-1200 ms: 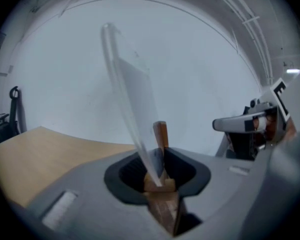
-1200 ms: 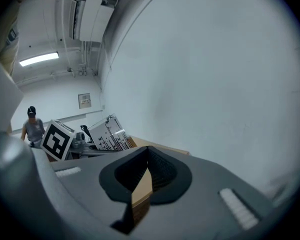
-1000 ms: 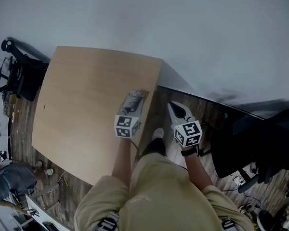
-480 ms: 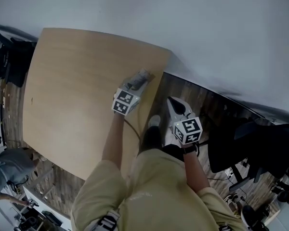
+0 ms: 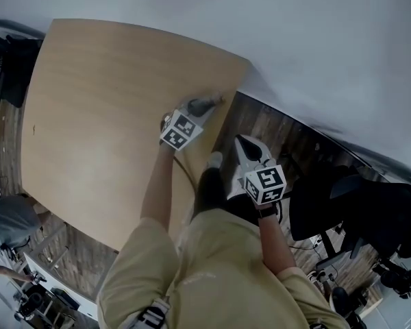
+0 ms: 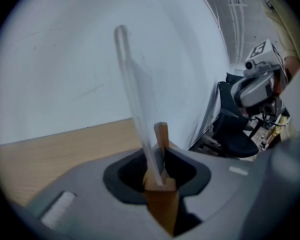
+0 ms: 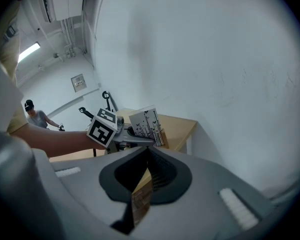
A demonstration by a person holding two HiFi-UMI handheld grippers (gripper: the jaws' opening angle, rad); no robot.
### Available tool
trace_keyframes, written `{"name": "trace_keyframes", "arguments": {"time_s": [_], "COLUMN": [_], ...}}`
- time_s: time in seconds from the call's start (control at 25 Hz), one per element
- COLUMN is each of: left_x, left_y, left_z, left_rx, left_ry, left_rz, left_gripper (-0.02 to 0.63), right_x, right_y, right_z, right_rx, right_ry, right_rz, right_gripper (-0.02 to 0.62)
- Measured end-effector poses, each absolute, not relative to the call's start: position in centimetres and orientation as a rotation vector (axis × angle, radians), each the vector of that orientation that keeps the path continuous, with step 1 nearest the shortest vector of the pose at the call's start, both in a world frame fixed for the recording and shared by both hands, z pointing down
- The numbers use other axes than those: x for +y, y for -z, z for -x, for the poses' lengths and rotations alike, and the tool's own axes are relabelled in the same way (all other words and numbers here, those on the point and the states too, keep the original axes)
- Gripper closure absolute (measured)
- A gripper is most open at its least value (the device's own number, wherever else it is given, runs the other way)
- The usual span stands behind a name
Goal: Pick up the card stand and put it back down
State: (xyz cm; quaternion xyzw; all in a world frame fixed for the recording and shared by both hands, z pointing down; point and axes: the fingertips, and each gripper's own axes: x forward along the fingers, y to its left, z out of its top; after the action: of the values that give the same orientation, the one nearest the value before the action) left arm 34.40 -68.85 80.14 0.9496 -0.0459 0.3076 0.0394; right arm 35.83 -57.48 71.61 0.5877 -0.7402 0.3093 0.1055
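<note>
The card stand (image 5: 207,104) is a small wooden base with a clear upright panel holding a printed card (image 7: 147,125). My left gripper (image 5: 211,103) is shut on it over the right edge of the light wooden table (image 5: 103,101). In the left gripper view the clear panel (image 6: 137,109) rises from the wooden base (image 6: 160,186) clamped between the jaws of the left gripper (image 6: 157,161). Whether the base touches the tabletop I cannot tell. My right gripper (image 5: 243,147) hangs shut and empty beside the table, over the floor. It (image 7: 149,151) looks toward the left gripper (image 7: 135,141).
A black office chair (image 5: 356,211) stands on the dark wood floor (image 5: 281,132) to the right. A white wall (image 5: 315,46) runs behind the table. Black equipment (image 5: 0,67) stands past the table's left end, and another person (image 5: 3,225) is at lower left.
The left gripper has come down with the card stand toward the table's right edge. The right gripper has sunk a little beside the table.
</note>
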Motion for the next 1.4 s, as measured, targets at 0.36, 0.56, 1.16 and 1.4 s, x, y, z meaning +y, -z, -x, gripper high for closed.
{"name": "trace_keyframes", "arguments": {"time_s": [0.36, 0.56, 1.16, 1.4], "left_x": [-68.1, -62.6, -36.3, -31.6], "left_y": [-76.9, -70.3, -52.2, -50.2], "left_z": [-30.2, -27.0, -28.9, -27.2], "left_rx": [-0.5, -0.761, -1.12, -1.32], "left_ry": [-0.926, -0.785, -0.274, -0.187], "left_rz": [-2.857, -2.824, -2.854, -2.802], "left_gripper": [0.315, 0.325, 0.569, 0.604], "right_x": [-55.3, -51.8, -32.8, -28.6], "right_y": [-69.0, -65.5, -52.4, -50.3], "right_z": [-35.9, -39.7, -39.4, -37.2], "right_rx": [-2.258, -2.257, -2.45, -2.474], "right_ry": [-0.812, -0.766, -0.378, -0.26], "right_rz": [-1.698, -1.83, -1.862, -1.793], "right_gripper": [0.592, 0.592, 0.592, 0.592]}}
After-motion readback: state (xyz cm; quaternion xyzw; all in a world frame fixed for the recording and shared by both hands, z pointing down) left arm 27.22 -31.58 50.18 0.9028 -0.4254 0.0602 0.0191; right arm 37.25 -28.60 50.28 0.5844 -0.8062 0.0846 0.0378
